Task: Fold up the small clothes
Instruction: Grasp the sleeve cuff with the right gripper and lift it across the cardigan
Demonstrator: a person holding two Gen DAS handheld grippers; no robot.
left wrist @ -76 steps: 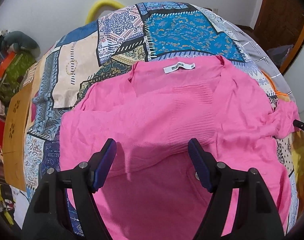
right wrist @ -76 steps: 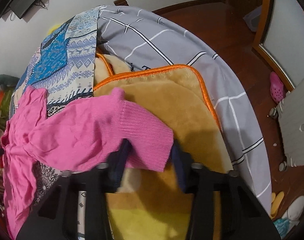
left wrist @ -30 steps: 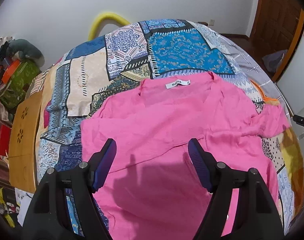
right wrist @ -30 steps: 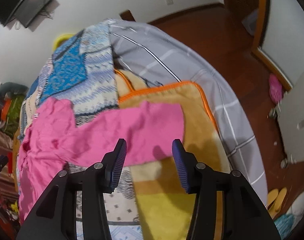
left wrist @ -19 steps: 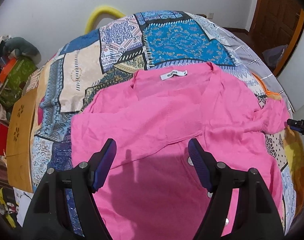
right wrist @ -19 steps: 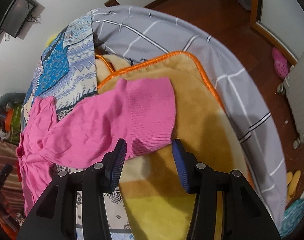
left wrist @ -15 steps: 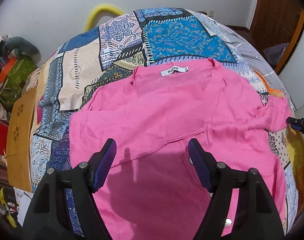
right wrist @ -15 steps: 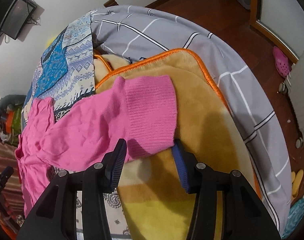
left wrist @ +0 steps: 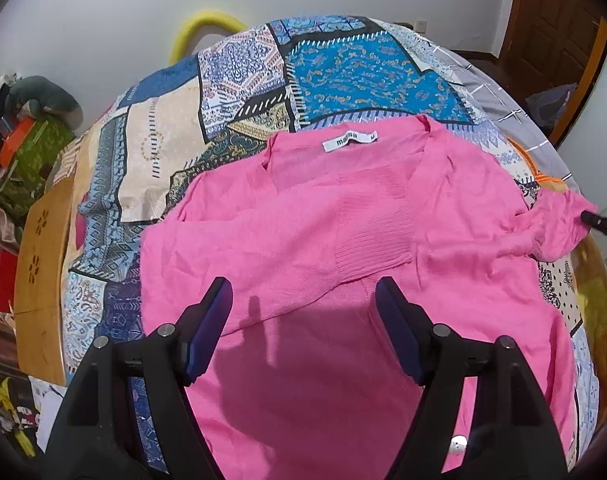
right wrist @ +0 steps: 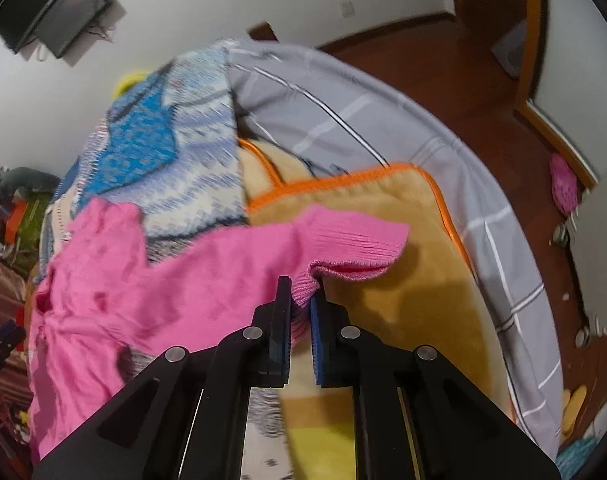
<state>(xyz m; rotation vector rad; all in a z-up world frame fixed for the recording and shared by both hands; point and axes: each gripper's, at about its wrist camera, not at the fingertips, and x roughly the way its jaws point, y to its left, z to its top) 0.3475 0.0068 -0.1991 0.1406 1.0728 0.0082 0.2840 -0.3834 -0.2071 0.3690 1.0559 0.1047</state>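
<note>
pink sweater [left wrist: 343, 240] – plain bright pink, ribbed cuff, white neck label | bedspread [left wrist: 343, 68] – patchwork of blue, cream and teal paisley and geometric prints | blanket [right wrist: 403, 280] – tan-yellow plush, orange piping | sheet [right wrist: 343, 112] – grey, white and black grid lines | left gripper [left wrist: 303, 308] – black, dark-blue pads | floor [right wrist: 443, 68] – red-brown wood

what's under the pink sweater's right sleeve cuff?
Under the cuff of the pink sweater: a tan fleece blanket with orange trim, on a grey checked sheet. The right hand-held gripper pinches the cuff edge. What lies under the blanket is hidden.
</note>
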